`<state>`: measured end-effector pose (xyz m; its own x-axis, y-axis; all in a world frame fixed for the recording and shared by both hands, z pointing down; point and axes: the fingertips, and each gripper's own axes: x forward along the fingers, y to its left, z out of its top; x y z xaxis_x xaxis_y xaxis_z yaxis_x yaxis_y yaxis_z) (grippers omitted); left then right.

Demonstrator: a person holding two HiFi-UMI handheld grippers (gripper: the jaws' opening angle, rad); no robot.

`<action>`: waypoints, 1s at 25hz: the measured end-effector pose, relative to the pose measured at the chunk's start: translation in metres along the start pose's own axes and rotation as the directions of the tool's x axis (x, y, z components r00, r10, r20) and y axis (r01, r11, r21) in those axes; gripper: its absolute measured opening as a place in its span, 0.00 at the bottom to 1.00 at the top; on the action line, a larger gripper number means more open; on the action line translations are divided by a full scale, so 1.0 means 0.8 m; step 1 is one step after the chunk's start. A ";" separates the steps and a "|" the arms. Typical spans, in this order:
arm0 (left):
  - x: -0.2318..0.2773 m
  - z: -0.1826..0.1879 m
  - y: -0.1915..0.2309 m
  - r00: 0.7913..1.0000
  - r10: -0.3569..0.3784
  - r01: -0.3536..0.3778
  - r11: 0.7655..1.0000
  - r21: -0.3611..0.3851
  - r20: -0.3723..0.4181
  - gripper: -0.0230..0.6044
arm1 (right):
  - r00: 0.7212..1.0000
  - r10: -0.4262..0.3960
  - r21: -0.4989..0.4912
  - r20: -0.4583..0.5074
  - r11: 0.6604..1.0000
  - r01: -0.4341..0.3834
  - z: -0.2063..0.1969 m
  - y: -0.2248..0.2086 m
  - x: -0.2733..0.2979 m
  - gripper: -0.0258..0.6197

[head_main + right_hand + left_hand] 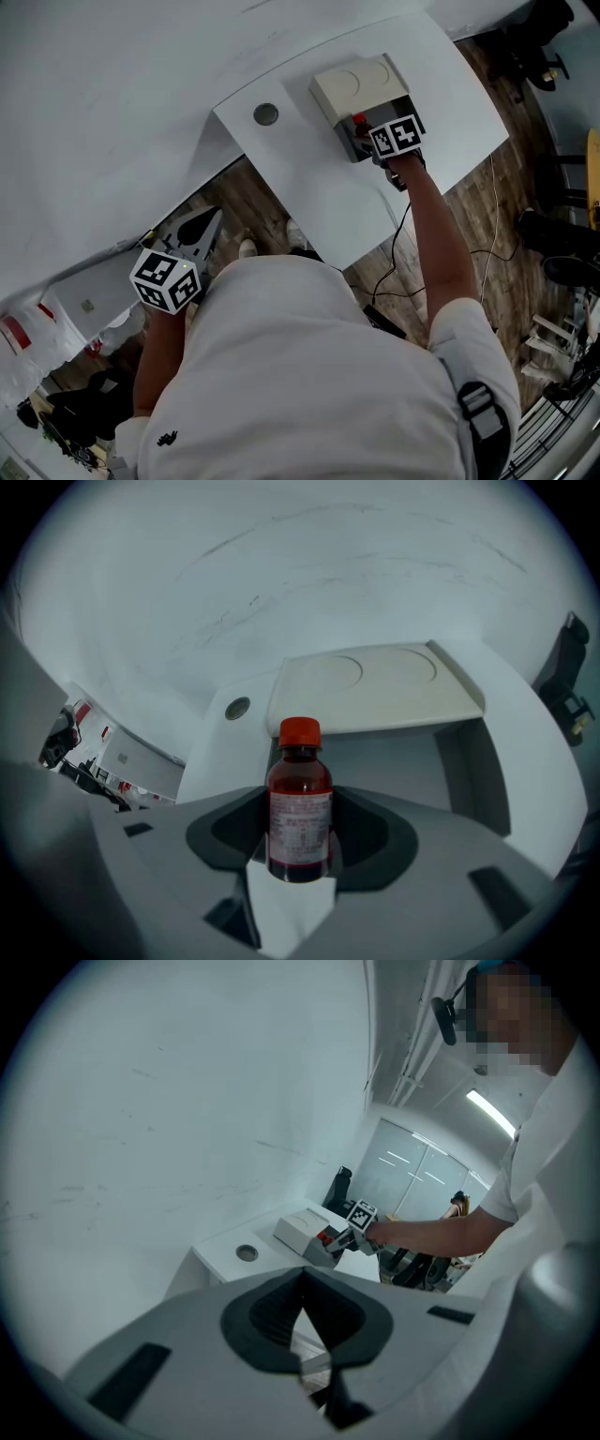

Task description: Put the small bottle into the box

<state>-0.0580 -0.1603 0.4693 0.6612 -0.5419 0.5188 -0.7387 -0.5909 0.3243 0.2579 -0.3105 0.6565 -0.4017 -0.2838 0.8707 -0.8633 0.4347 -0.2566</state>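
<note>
- Now pinching small bottle (300,803) upright in right gripper (300,855) at the open box (469,761) mouth, far right.
- Holding left gripper (305,1330) pressed together, empty, near left.
- Risking a topple if let go too high.

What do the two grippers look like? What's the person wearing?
The left gripper and right gripper are grey with dark pads, each carrying a white cube with black square markers. The person wears a white short-sleeved shirt.

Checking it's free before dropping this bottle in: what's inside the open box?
Inside the box, the visible grey floor and walls are bare. The near portion is covered by the small bottle in the right gripper, so it can't be checked.
</note>
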 end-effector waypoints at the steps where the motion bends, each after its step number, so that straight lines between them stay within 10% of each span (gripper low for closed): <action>1: -0.001 -0.001 0.001 1.000 0.005 -0.005 1.000 -0.004 -0.002 0.05 | 1.000 0.002 0.001 -0.005 1.000 -0.002 0.000 -0.001 0.003 0.38; 25: -0.024 -0.020 0.005 0.997 0.075 -0.074 0.995 -0.064 0.016 0.05 | 0.983 -0.052 0.016 -0.177 0.998 0.056 -0.015 -0.029 0.049 0.38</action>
<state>-0.0759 -0.1429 0.4737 0.6056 -0.5942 0.5293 -0.7926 -0.5097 0.3346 0.2656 -0.3216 0.7016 -0.2961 -0.1505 0.9432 -0.8892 0.4041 -0.2147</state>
